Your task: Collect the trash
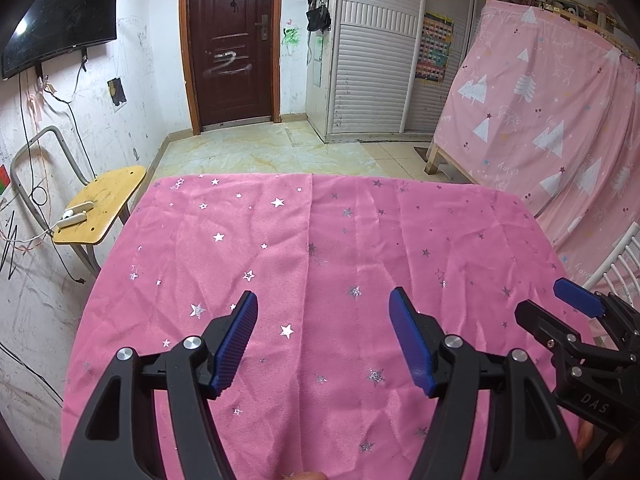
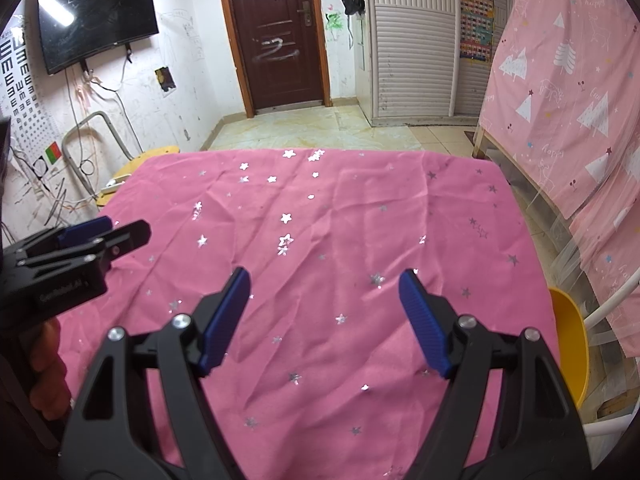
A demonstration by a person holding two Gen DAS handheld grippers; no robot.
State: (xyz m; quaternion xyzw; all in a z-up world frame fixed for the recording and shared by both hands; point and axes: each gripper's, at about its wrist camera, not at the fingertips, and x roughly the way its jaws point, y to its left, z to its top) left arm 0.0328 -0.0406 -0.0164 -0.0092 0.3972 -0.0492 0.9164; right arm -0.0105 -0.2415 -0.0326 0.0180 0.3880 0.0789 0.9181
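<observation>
A table covered by a pink cloth with silver stars [image 1: 320, 260] fills both views, and it also shows in the right wrist view [image 2: 320, 240]. No trash shows on it in either view. My left gripper [image 1: 324, 300] is open and empty above the near part of the cloth. My right gripper [image 2: 325, 280] is open and empty too. The right gripper also shows at the right edge of the left wrist view [image 1: 580, 304]. The left gripper shows at the left edge of the right wrist view [image 2: 100, 232].
A yellow wooden chair [image 1: 104, 204] with white plugs stands left of the table. A yellow bin [image 2: 572, 344] sits at the table's right side. A pink curtain [image 1: 552, 112] hangs at right. A dark door [image 1: 232, 40] and tiled floor lie beyond.
</observation>
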